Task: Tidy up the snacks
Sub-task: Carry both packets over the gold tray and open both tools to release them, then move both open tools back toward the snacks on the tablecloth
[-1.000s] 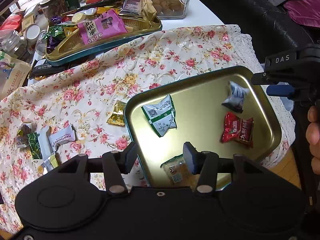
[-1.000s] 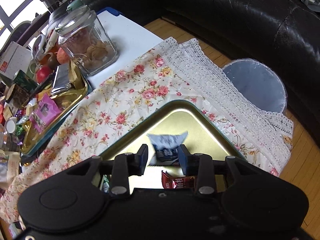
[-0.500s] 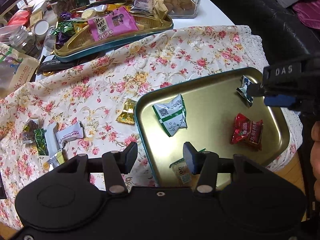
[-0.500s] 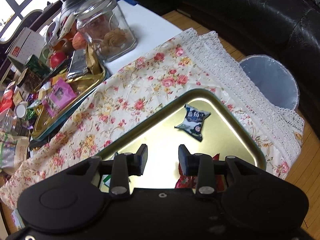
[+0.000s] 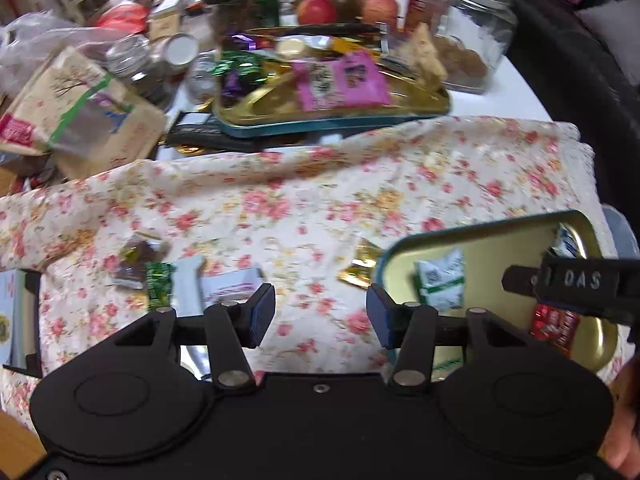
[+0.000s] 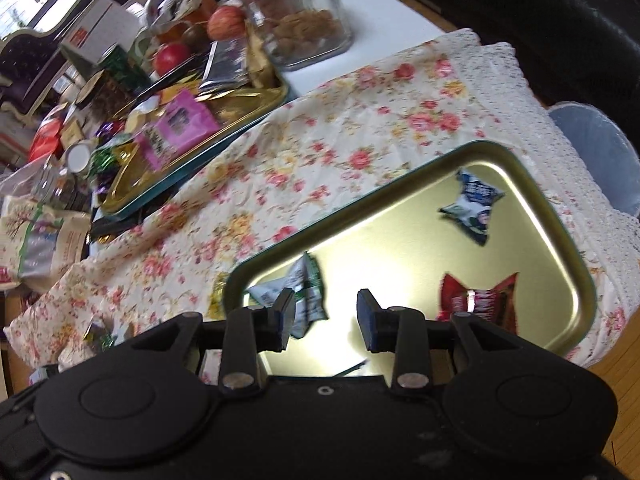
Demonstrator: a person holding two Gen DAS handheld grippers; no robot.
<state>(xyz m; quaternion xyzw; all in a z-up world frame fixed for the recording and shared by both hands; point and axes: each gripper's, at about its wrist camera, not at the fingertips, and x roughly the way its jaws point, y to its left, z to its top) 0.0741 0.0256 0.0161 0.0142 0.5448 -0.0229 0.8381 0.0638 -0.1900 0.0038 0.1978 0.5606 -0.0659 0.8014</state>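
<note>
1 floral tablecloth (image 6: pixel 320 152) under both tongs. 2 gold trays: near tray (image 6: pixel 560 240) just ahead of right gripper (image 6: pixel 326 314), jaws apart, nothing between; far tray (image 6: pixel 132 184) well ahead-left, heaped. Near tray holds 3 packets: green-white (image 6: pixel 308 292) behind the left finger, red (image 6: pixel 476 300) just right, blue-white (image 6: pixel 472 204) ahead-right. Left gripper (image 5: pixel 320 316), jaws apart, empty, over cloth; 1 gold candy (image 5: pixel 360 264) just ahead.

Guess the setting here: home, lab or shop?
Most likely a home living room: a black leather sofa beside a table under a floral lace-edged tablecloth, cluttered with red apples, a glass cookie jar and snack packets.
</note>
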